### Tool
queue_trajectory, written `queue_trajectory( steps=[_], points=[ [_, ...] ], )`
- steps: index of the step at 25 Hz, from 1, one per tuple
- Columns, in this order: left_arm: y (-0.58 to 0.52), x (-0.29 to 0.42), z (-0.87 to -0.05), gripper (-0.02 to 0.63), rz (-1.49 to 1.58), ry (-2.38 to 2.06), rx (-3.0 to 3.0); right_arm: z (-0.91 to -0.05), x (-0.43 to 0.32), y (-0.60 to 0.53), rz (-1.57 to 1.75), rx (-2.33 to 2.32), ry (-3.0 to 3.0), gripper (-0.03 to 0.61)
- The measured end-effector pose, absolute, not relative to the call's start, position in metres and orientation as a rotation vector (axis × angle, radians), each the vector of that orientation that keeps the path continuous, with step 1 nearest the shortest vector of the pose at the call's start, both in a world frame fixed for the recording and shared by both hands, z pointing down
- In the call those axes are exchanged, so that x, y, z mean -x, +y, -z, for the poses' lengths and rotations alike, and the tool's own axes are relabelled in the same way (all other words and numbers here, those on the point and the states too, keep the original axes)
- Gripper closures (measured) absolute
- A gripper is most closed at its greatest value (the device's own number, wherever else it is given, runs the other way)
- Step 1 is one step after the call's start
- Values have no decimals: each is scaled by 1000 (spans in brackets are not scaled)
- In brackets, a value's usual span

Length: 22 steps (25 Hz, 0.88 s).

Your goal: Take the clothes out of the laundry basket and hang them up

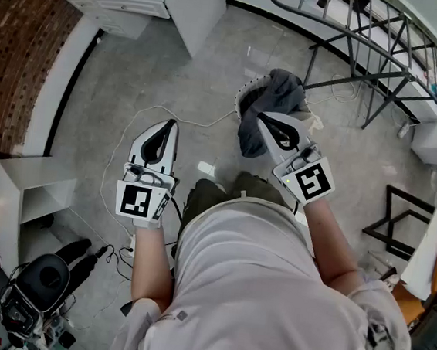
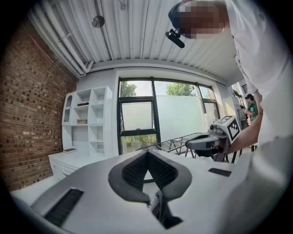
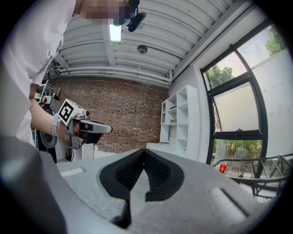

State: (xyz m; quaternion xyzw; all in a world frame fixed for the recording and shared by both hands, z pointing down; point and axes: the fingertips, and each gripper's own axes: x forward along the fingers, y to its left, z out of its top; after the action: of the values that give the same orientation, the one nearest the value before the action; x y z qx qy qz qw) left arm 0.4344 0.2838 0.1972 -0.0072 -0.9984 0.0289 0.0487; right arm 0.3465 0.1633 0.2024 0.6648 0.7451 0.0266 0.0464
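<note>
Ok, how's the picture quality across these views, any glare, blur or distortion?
Head view: sharp, evenly lit, though the wide lens bends the drying rack. Left gripper view: dark round vignette, window bright yet readable. Right gripper view: same vignette, ceiling lamp glaring, window partly washed out.

Clothes [image 1: 275, 99] lie heaped in the laundry basket [image 1: 245, 95], with the drying rack [image 1: 371, 54] just beyond to its right.

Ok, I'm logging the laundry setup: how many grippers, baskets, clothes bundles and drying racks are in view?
Grippers: 2, left gripper, right gripper
Laundry basket: 1
Grey clothes bundle: 1
Drying rack: 1
Total: 5
</note>
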Motion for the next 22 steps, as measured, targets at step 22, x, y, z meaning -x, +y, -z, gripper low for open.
queue_trajectory(
  steps=[22],
  points=[
    [412, -357, -260, 614, -5, -2989, -49, -252, -282, 275, -121, -2016, 2404, 572]
  ],
)
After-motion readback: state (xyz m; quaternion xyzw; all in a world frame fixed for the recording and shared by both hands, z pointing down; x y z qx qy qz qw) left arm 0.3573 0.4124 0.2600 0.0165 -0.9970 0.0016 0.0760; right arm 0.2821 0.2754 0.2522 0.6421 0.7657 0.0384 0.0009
